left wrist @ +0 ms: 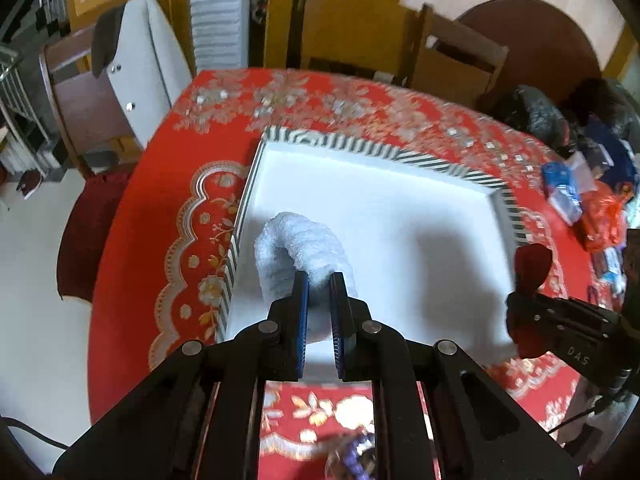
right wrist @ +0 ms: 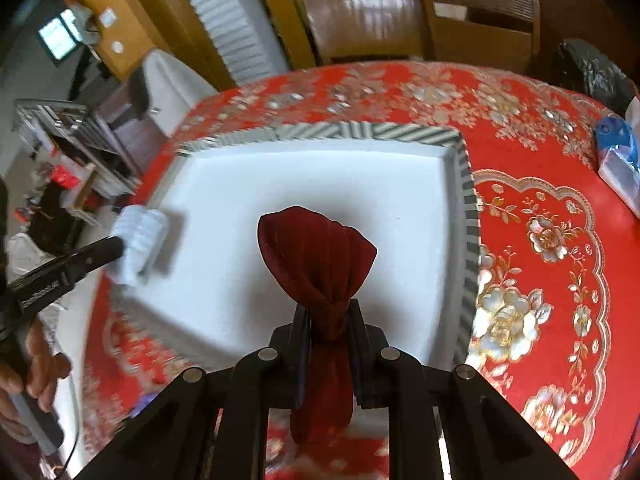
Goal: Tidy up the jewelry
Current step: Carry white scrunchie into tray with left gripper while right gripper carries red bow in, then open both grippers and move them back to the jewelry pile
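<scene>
Covering the bench (right wrist: 540, 208) is a red floral cloth, with wooden chairs (right wrist: 472, 28) behind it and a white striped-rim tray (left wrist: 400, 160) in the middle. Left tongs (left wrist: 319, 280) pinch a pale blue pouch (left wrist: 296, 244) over the tray; right tongs (right wrist: 328, 312) clamp the neck of a dark red velvet pouch (right wrist: 316, 252) above it.

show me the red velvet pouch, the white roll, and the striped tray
red velvet pouch (right wrist: 316, 256): right wrist view, bulging body.
white roll (left wrist: 304, 248): left wrist view, arched top.
striped tray (right wrist: 468, 240): right wrist view, right rim.
</scene>
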A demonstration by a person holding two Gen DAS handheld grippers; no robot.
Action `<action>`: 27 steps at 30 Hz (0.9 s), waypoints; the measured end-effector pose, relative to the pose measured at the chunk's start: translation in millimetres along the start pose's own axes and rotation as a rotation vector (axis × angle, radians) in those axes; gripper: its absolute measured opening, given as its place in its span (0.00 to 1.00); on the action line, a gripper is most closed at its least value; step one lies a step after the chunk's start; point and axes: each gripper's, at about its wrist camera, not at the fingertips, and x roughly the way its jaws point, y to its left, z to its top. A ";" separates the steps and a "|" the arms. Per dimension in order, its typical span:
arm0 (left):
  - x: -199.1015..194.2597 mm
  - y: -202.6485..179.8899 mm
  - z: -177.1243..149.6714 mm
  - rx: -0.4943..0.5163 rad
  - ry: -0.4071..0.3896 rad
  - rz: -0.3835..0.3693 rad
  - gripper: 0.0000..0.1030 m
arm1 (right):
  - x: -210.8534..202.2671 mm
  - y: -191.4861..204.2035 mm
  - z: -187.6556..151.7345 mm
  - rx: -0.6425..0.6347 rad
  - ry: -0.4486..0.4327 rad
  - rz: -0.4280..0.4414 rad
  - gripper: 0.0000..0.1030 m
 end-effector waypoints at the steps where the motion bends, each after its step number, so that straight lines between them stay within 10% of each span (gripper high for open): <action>1: 5.6 1.5 0.6 -0.008 0.011 0.005 0.09 | 5.5 -2.5 0.3 -0.002 0.007 -0.042 0.16; 9: 25.4 16.8 -11.4 -0.020 0.075 0.038 0.15 | 16.8 -8.0 -13.0 -0.012 0.046 -0.082 0.28; 14: 21.5 17.7 -20.5 -0.017 0.078 0.020 0.60 | -9.3 -16.7 -21.7 0.051 -0.014 -0.004 0.38; 27: -55.3 -0.3 -52.5 0.050 -0.047 0.048 0.63 | -92.2 31.6 -67.3 0.041 -0.121 0.071 0.43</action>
